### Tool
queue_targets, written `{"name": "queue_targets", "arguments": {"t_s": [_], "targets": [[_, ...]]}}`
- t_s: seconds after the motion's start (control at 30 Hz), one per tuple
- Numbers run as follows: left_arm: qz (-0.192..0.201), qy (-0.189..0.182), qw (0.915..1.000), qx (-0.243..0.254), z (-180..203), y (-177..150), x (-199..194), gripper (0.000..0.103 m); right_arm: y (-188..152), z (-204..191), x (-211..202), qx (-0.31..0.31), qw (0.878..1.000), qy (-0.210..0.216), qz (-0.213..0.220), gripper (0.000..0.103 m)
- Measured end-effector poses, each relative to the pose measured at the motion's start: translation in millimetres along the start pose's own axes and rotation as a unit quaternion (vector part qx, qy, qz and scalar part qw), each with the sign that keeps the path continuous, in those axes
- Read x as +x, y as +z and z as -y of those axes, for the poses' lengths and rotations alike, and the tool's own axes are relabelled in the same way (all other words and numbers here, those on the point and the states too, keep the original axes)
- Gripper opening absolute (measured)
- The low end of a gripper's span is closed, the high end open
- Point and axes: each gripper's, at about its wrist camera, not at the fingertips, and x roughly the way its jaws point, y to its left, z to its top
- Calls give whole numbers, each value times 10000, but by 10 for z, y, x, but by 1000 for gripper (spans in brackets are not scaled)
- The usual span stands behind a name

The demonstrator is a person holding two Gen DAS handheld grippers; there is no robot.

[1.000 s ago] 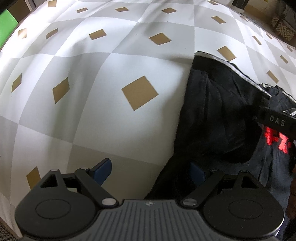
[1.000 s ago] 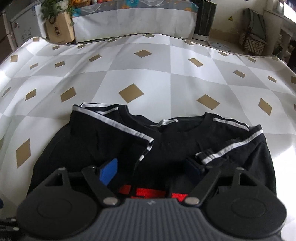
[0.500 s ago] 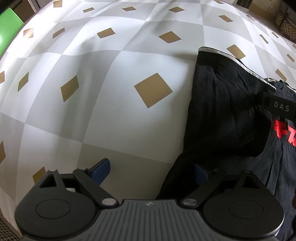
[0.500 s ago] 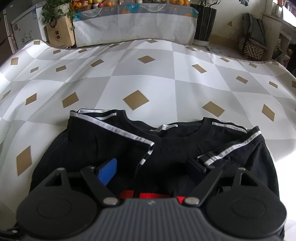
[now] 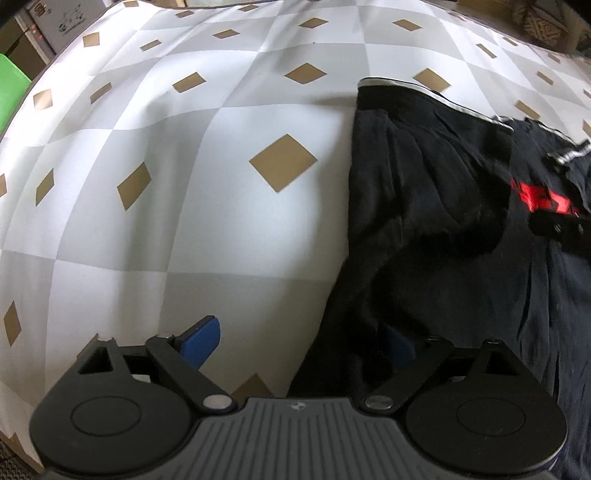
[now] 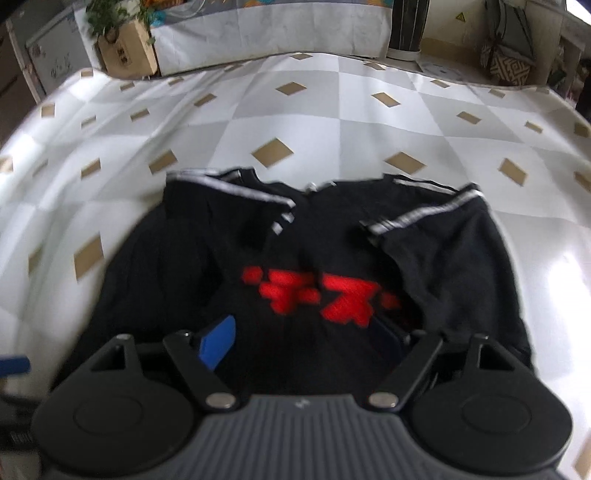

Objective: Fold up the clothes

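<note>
Shirt: your black shirt [image 6: 303, 266] lay flat on the checked cloth [image 6: 280, 122], neckline at the far side from you, both sleeves folded in across the chest.
Stripes: white bands ran along the shoulders and down each folded sleeve [image 6: 424, 214].
Print: red lettering [image 6: 321, 295] showed at mid-chest between the two sleeves, blurred in the right wrist view.
Left view of shirt: in the left wrist view the shirt [image 5: 443, 221] filled the right half, its left edge running down over the cloth [image 5: 184, 184].
Right tool: your right tool [image 6: 306, 343] was above the near part of the shirt with its jaws apart; nothing was clamped between the blue pads [image 6: 218, 341].
Left tool: your left tool [image 5: 299, 343] had its jaws wide apart at the shirt's near left edge; one blue pad [image 5: 201, 339] was over bare cloth, the other over dark fabric, and no fabric was pinched.
Worktop: the cloth of grey and white squares with tan diamonds covered the whole worktop.
Beyond: a plant [image 6: 110, 18] on a wooden box [image 6: 125, 55] and a woven basket [image 6: 509, 66] stood past the far edge.
</note>
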Motion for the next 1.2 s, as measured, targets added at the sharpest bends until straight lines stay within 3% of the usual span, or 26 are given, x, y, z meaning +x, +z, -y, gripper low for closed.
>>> {"name": "queue_targets", "arguments": {"t_s": [0.37, 0.87, 1.2], "targets": [[296, -95, 9989, 357, 53, -402, -173, 93, -638, 454, -463, 779, 9967, -11, -216, 79], [367, -955, 9940, 394, 249, -909, -329, 93, -1130, 754, -540, 1350, 9889, -437, -430, 79], [499, -798, 9940, 553, 293, -1133, -342, 97, -1246, 731, -548, 1040, 9919, -673, -274, 80]]}}
